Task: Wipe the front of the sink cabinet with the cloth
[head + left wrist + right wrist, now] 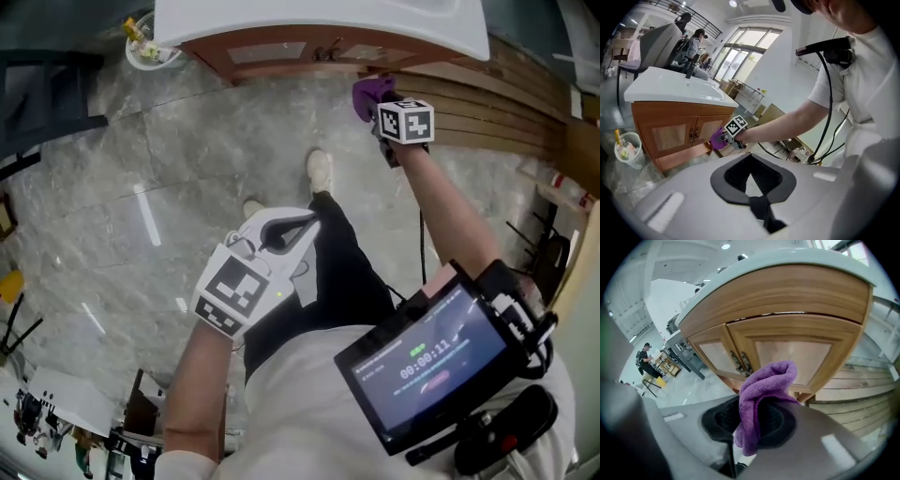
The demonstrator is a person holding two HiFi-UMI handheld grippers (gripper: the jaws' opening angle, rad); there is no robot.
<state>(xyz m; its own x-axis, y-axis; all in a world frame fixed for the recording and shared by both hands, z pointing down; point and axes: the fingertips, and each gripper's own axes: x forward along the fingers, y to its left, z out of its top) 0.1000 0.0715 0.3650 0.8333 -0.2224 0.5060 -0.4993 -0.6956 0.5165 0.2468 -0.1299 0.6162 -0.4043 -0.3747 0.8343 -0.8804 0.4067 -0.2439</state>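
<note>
Right gripper view: right hand-held gripper clenched on the purple cloth, close before the sink cabinet; left hand-held gripper closed, empty; wiping seems about to begin; next, press the cloth against the wood.

A small white bin holding rubbish stands on the grey marble floor.

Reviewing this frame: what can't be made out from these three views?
Whether the cloth touches the cabinet door: right gripper view, the cloth's own folds cover the contact spot.
The sink basin: head view, cut off by the top edge.
The bin contents: left gripper view, too small.
</note>
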